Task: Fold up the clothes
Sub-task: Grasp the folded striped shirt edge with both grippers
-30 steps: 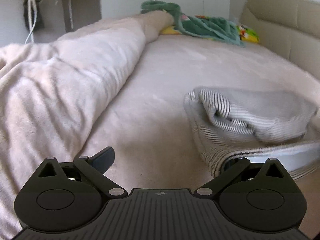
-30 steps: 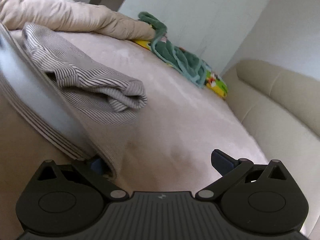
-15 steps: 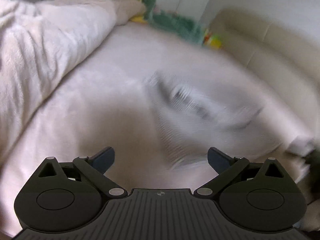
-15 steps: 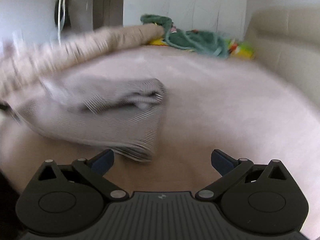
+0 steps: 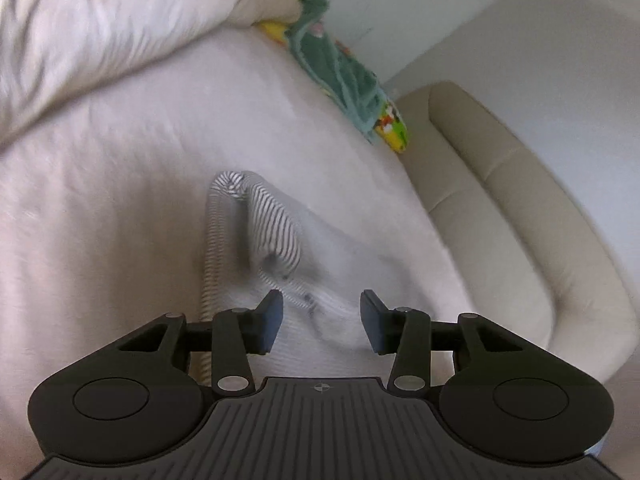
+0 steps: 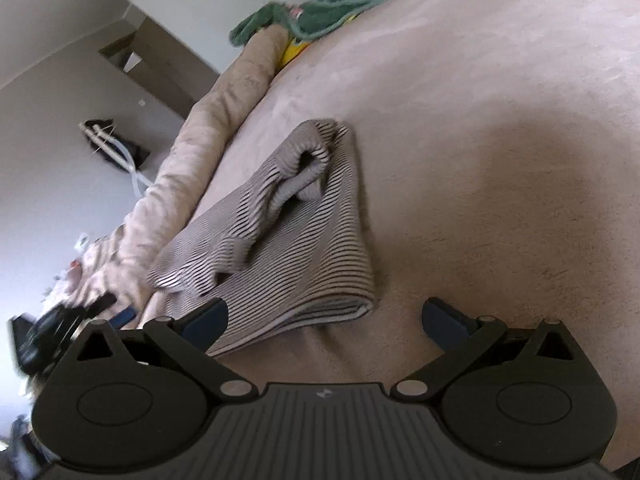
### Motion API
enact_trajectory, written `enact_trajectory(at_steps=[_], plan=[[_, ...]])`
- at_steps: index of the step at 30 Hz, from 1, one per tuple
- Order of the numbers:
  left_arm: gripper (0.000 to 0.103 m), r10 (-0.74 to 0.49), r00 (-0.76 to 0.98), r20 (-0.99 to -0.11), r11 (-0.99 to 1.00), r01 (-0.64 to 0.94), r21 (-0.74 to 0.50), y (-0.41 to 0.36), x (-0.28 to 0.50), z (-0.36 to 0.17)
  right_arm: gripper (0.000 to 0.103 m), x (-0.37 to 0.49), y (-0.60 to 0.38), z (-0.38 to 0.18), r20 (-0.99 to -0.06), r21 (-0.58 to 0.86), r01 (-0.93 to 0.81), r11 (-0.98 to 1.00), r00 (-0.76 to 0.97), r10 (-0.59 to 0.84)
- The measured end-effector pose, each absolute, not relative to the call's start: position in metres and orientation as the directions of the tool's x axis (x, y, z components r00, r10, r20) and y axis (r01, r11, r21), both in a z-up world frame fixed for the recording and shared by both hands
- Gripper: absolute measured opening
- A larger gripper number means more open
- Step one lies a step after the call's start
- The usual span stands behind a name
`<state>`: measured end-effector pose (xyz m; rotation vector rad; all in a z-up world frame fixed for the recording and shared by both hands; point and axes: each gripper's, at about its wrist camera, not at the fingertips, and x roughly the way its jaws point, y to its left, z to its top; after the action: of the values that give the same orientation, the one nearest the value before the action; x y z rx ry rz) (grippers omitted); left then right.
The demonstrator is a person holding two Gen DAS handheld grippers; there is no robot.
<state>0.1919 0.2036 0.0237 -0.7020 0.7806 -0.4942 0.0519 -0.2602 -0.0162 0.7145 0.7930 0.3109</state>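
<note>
A grey-and-white striped garment point(image 6: 280, 220) lies folded on the pale bed cover point(image 6: 500, 160), one sleeve cuff curled on top. My right gripper point(image 6: 324, 320) hangs open just in front of its near folded edge, with only the left finger over the cloth. In the left wrist view the same striped garment point(image 5: 276, 240) runs away from me. My left gripper point(image 5: 322, 324) sits low over it, its jaws closing with cloth between them and a gap still showing at both pads. That left gripper point(image 6: 60, 332) appears blurred at the garment's far left end.
A rolled beige duvet point(image 5: 100, 32) lines one side of the bed. A green towel point(image 5: 340, 64) over a bright printed pillow point(image 5: 394, 132) lies at the head. A cream padded headboard point(image 5: 520, 208) curves along the right. A wall point(image 6: 60, 120) stands beyond the duvet.
Both grippers slid off the garment's hem and rolled sharply, so both views tilted. The left jaws went from wide to about a third apart. The right jaws stayed wide.
</note>
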Motion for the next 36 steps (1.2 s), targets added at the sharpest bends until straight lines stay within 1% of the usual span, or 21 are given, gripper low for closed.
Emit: enact_trajectory(at_steps=[2, 3, 4, 5, 7, 9, 11, 13, 14, 17, 18, 19, 23, 25, 29, 31, 32, 33, 34, 35, 36], plan=[[0.047, -0.642, 0.609, -0.466, 0.654, 0.118, -0.748, 0.206, 0.206, 0.025, 0.101, 0.058, -0.264, 0.004, -0.496, 0.706, -0.014, 0.708, 0.703, 0.509], [0.047, -0.644, 0.605, -0.467, 0.649, 0.11, -0.753, 0.206, 0.211, 0.025, 0.098, 0.059, -0.267, 0.016, -0.47, 0.707, -0.032, 0.707, 0.725, 0.503], [0.047, -0.646, 0.602, -0.469, 0.647, 0.105, -0.756, 0.205, 0.216, 0.026, 0.091, 0.066, -0.266, 0.028, -0.464, 0.692, -0.051, 0.72, 0.733, 0.498], [0.05, -0.649, 0.599, -0.469, 0.644, 0.104, -0.758, 0.204, 0.219, 0.026, 0.088, 0.075, -0.265, 0.039, -0.46, 0.682, -0.065, 0.728, 0.736, 0.497], [0.054, -0.651, 0.599, -0.466, 0.645, 0.114, -0.755, 0.201, 0.216, 0.026, 0.077, 0.108, -0.262, 0.038, -0.471, 0.748, -0.038, 0.663, 0.674, 0.57], [0.057, -0.652, 0.6, -0.464, 0.651, 0.128, -0.748, 0.199, 0.214, 0.027, 0.077, 0.142, -0.256, 0.022, -0.45, 0.842, 0.022, 0.539, 0.58, 0.679], [0.059, -0.649, 0.6, -0.468, 0.655, 0.129, -0.744, 0.2, 0.213, 0.027, 0.077, 0.17, -0.246, 0.004, -0.438, 0.882, 0.087, 0.464, 0.517, 0.735], [0.064, -0.636, 0.608, -0.475, 0.663, 0.116, -0.739, 0.205, 0.212, 0.027, 0.077, 0.191, -0.235, -0.005, -0.5, 0.844, 0.116, 0.523, 0.519, 0.693], [0.069, -0.627, 0.614, -0.478, 0.666, 0.105, -0.739, 0.208, 0.21, 0.026, 0.077, 0.2, -0.229, -0.009, -0.528, 0.825, 0.126, 0.551, 0.522, 0.67], [0.078, -0.632, 0.617, -0.469, 0.638, 0.071, -0.767, 0.22, 0.215, 0.019, 0.059, 0.215, -0.219, -0.018, -0.555, 0.783, 0.107, 0.613, 0.566, 0.61], [0.083, -0.651, 0.599, -0.466, 0.617, 0.059, -0.785, 0.22, 0.22, 0.014, 0.052, 0.216, -0.219, -0.022, -0.549, 0.789, 0.107, 0.605, 0.564, 0.616], [0.084, -0.672, 0.577, -0.464, 0.595, 0.048, -0.802, 0.219, 0.225, 0.007, 0.05, 0.217, -0.219, -0.026, -0.544, 0.795, 0.107, 0.597, 0.563, 0.623], [0.093, -0.715, 0.507, -0.481, 0.592, 0.071, -0.803, 0.193, 0.25, -0.008, 0.049, 0.22, -0.218, -0.032, -0.532, 0.802, 0.097, 0.589, 0.565, 0.631], [0.093, -0.712, 0.499, -0.495, 0.602, 0.07, -0.795, 0.18, 0.268, -0.014, 0.049, 0.221, -0.22, -0.032, -0.538, 0.796, 0.097, 0.598, 0.567, 0.624], [0.088, -0.706, 0.49, -0.511, 0.611, 0.056, -0.79, 0.16, 0.296, -0.022, 0.049, 0.22, -0.217, -0.022, -0.564, 0.747, 0.061, 0.662, 0.586, 0.582], [0.087, -0.685, 0.493, -0.537, 0.653, 0.088, -0.752, 0.148, 0.301, -0.022, 0.05, 0.224, -0.215, -0.019, -0.568, 0.727, 0.042, 0.685, 0.598, 0.566], [0.084, -0.668, 0.496, -0.555, 0.682, 0.108, -0.724, 0.141, 0.302, -0.022, 0.05, 0.228, -0.215, -0.02, -0.565, 0.726, 0.037, 0.686, 0.601, 0.566], [0.074, -0.653, 0.501, -0.568, 0.705, 0.126, -0.698, 0.136, 0.301, -0.021, 0.05, 0.233, -0.214, -0.022, -0.561, 0.73, 0.035, 0.683, 0.602, 0.568], [0.069, -0.638, 0.507, -0.579, 0.725, 0.143, -0.673, 0.131, 0.3, -0.021, 0.049, 0.235, -0.213, -0.025, -0.555, 0.735, 0.033, 0.677, 0.602, 0.574], [0.06, -0.623, 0.513, -0.59, 0.745, 0.159, -0.648, 0.127, 0.299, -0.02, 0.047, 0.239, -0.211, -0.028, -0.552, 0.738, 0.03, 0.674, 0.602, 0.578], [0.053, -0.608, 0.519, -0.6, 0.763, 0.176, -0.622, 0.123, 0.298, -0.019, 0.04, 0.241, -0.208, -0.03, -0.55, 0.736, 0.024, 0.677, 0.605, 0.576]])
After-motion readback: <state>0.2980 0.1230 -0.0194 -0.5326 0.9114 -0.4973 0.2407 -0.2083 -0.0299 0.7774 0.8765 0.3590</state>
